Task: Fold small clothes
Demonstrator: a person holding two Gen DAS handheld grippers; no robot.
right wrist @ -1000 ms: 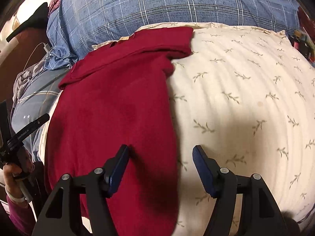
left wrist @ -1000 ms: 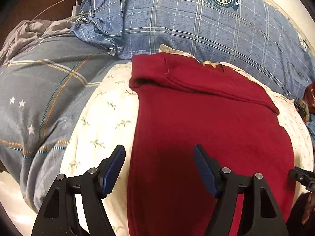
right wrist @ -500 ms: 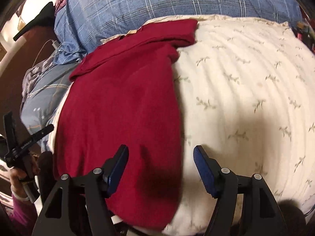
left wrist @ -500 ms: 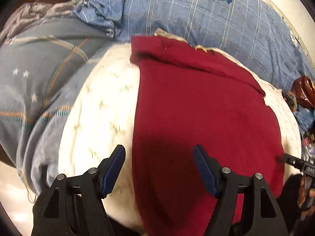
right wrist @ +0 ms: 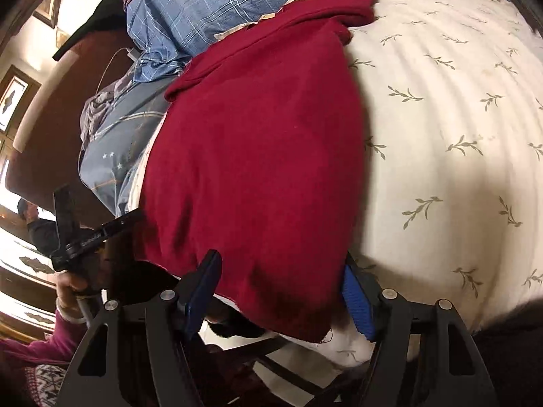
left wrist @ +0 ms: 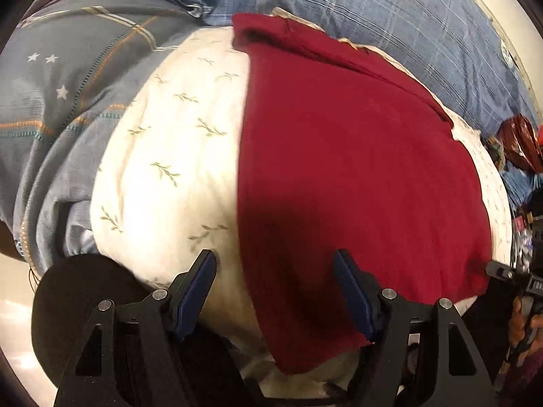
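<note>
Left wrist view showed a cream bedcover (left wrist: pixel 169 156) printed with small green sprigs, filling the centre and left of the frame. A blue plaid quilt (left wrist: pixel 390 10) ran across the top, and a grey-blue blanket (left wrist: pixel 68 101) with white stars and orange stripes covered the upper left. A dark red garment (left wrist: pixel 356 176) lay flat on the cream cover, spreading from the top centre down to the lower right, with one folded part across its top edge. The left gripper (left wrist: pixel 275 288) sat at the bottom centre, jaws wide apart and holding nothing; its left finger was over the cream cover and its right finger over the garment's lower edge.

Right wrist view showed the same cream bedcover (right wrist: pixel 441 135) on the right half of the frame and the dark red garment (right wrist: pixel 258 156) on the left half, reaching the bottom centre. The right gripper (right wrist: pixel 281 288) was at the bottom centre with its jaws spread wide on either side of the garment's lower corner, not closed on it. The right blue pad (right wrist: pixel 356 302) was partly hidden behind the cloth edge. The other gripper's dark frame appeared at the lower left.
</note>
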